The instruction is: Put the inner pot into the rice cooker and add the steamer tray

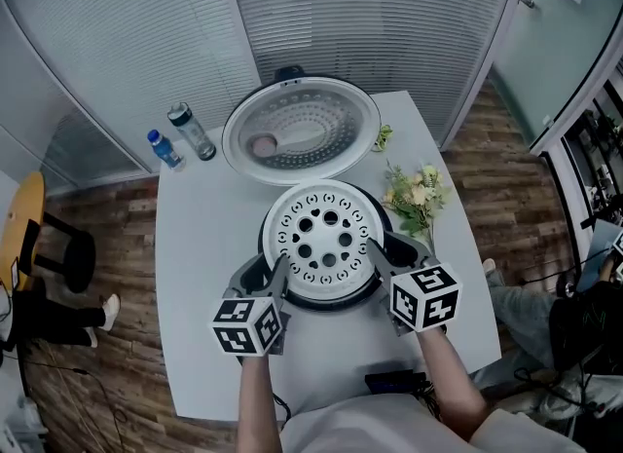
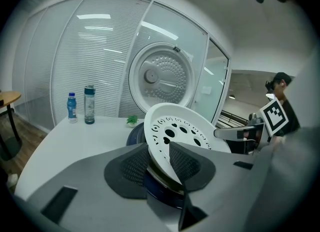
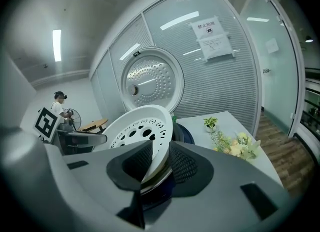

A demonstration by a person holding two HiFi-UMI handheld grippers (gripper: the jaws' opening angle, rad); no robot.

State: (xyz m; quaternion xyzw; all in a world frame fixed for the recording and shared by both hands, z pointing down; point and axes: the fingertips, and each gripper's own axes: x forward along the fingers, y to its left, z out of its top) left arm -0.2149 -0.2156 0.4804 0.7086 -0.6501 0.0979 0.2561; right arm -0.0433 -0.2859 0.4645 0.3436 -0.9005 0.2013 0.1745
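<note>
Sitting level in the mouth of the rice cooker [image 1: 336, 303] is the white steamer tray [image 1: 321, 237], its perforated face up, in the middle of the white desk [image 1: 209, 246]. The left hand-held gripper [image 2: 157, 145] comes at the tray's near-left rim and the right hand-held gripper [image 3: 161, 145] at its near-right rim. In each gripper view the rim runs between the two meshed pads. The jaws stand partly apart and both inner pad faces show, so neither pair looks to be pressing on the rim. Below the rim the cooker's dark body shows. The cooker's round lid [image 1: 302, 130] stands open on the far side, its dimpled inner plate facing the camera. To the far left of the lid stand two bottles, a small one with a blue cap [image 1: 165, 149] and a taller dark-capped one [image 1: 192, 132]. Right of the cooker lies a spray of pale flowers [image 1: 414, 198], and a small green plant [image 1: 383, 136] sits just beyond it beside the lid.
</note>
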